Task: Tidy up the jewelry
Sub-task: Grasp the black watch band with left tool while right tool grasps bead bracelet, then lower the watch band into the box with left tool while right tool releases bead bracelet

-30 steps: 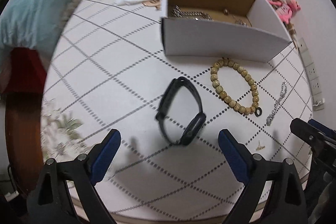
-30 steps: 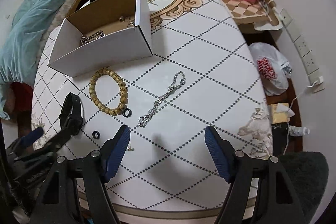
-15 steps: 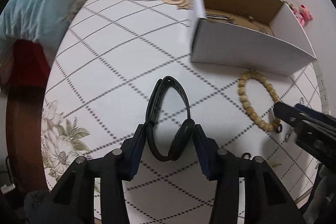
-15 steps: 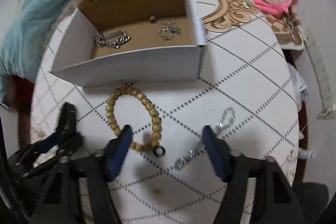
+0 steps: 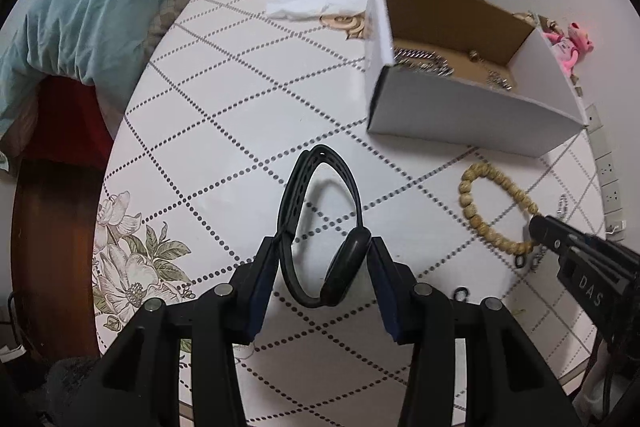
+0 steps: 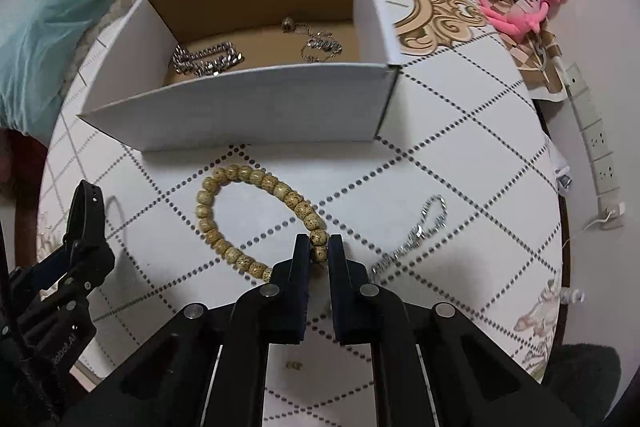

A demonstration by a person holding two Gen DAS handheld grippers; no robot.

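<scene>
A: Largest first. Round white table with dotted diamond lines [image 5: 224, 131]; at its far side an open white cardboard box with brown inside [image 6: 256, 111].

B: Box contents?

A: A chunky silver chain bracelet [image 6: 206, 61] at the left, a thinner silver chain with a bead [image 6: 316, 43] to the right, both on the box floor.

B: Left gripper?

A: Left gripper [image 5: 324, 259] is clamped on the black rubber smartwatch band [image 5: 320, 227], pads pressing both sides of the near end; the loop stands upright and points toward the box.

B: Right one?

A: Right gripper [image 6: 319, 251] is nearly closed, pinching the near right beads of the tan wooden bead bracelet [image 6: 224, 211], which lies on the table just in front of the box. A loose silver chain [image 6: 420, 235] lies to its right, apart from it.

B: Smallest?

A: Small black ring [image 5: 460, 293], on the table near the left gripper's right finger.
</scene>
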